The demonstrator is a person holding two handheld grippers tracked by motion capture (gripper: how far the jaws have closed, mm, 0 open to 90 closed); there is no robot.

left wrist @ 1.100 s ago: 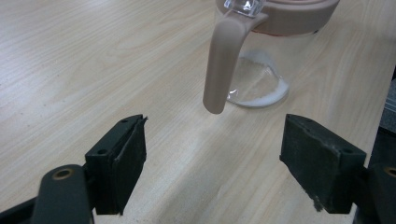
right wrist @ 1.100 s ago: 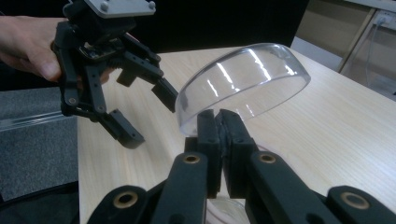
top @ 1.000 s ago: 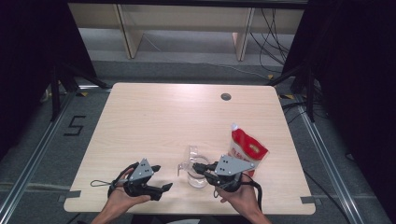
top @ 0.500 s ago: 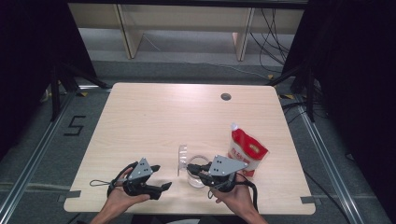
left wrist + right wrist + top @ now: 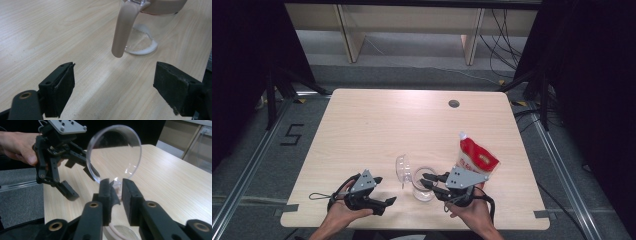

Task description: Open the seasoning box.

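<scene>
Right tool (image 5: pixel 428 180) is pinching the rim of the clear plastic lidded jug (image 5: pixel 424 184), which is sitting near the front edge of the light wooden tabletop (image 5: pixel 377 125). Left tool (image 5: pixel 383 190) is hovering spread, just left of the jug. Red-and-white pouch (image 5: pixel 477 159) is standing beside the right tool.

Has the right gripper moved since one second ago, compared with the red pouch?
Yes. In the high view the right gripper has shifted left, away from the red pouch, which kept its place on the table.

Clear pitcher (image 5: pixel 140 30) is cut off by the left gripper view's top edge
</scene>
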